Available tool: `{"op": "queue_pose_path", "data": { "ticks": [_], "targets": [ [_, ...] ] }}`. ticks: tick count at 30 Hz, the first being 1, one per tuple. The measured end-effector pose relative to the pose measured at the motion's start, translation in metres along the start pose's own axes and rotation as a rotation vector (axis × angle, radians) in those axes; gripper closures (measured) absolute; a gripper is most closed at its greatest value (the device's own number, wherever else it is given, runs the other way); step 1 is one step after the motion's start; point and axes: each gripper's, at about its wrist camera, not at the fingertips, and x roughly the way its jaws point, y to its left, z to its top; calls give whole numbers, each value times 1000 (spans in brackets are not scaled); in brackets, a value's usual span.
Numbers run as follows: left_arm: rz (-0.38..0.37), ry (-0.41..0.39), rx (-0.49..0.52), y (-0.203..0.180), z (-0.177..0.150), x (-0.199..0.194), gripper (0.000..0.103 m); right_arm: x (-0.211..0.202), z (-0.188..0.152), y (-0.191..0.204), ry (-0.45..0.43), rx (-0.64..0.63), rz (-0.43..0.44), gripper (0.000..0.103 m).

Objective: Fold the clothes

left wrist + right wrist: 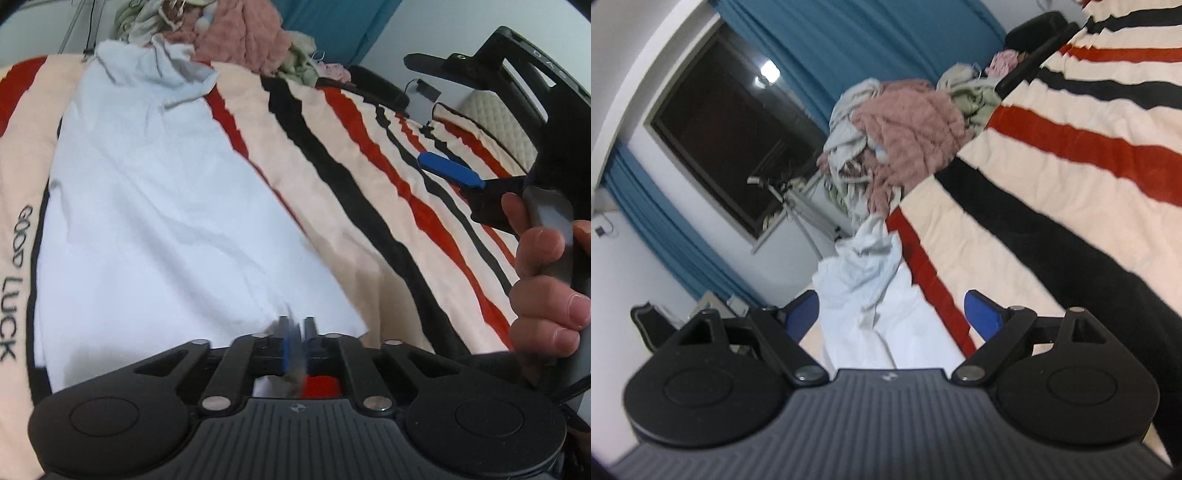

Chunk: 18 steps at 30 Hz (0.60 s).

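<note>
A pale blue-white garment [155,221] lies spread on the striped blanket [369,192], its bunched hood end [155,70] at the far side. My left gripper [297,332] is low at the garment's near edge. Its jaws stand a little apart, and a blurred flap of that cloth sits loosely between them. A hand [543,280] holds my right gripper, whose blue finger [450,171] hovers over the blanket to the right. In the right wrist view the right gripper [892,314] is wide open, with the garment's crumpled end [864,266] ahead of it, between the fingers but untouched.
A heap of pink and green clothes [240,33] [908,125] sits at the blanket's far end. Behind it are a blue curtain [868,37], a dark window [720,129] and a metal stand [798,199]. A cream quilted cushion [495,118] is at the right.
</note>
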Motion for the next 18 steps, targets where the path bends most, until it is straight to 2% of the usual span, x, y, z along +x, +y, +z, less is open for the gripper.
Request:
{"op": "queue_pose_path", "data": {
  "ticks": [1,3,5,7,9,11,14,15,16,18],
  "targets": [
    [0,0,-3,6,1,-3,69,4,-2,0,22,2,3,15],
    [1,-4,-12,19,1,-13,52,11,-5,0,66,7,8,15],
    [4,-14,-30,34,-1,-28,48,21,-9,-4,124,40,9,15],
    [10,-27,-84,55,-1,-44,38,31,-13,-15,186,110,6,16],
    [32,-44,-168,80,-2,-56,32,42,-17,-25,240,183,-30,16],
    [53,-61,-252,104,-4,-67,31,53,-21,-35,281,243,-90,16],
    [28,-59,-378,134,-6,-68,29,64,-27,-43,313,279,-170,17],
    [17,-57,-420,143,-6,-67,28,67,-30,-45,321,291,-206,24],
    [6,-55,-462,152,-7,-67,28,69,-33,-46,329,303,-242,26],
    [-22,-45,-482,157,-9,-64,28,74,-38,-48,344,326,-310,26]
  ]
}}
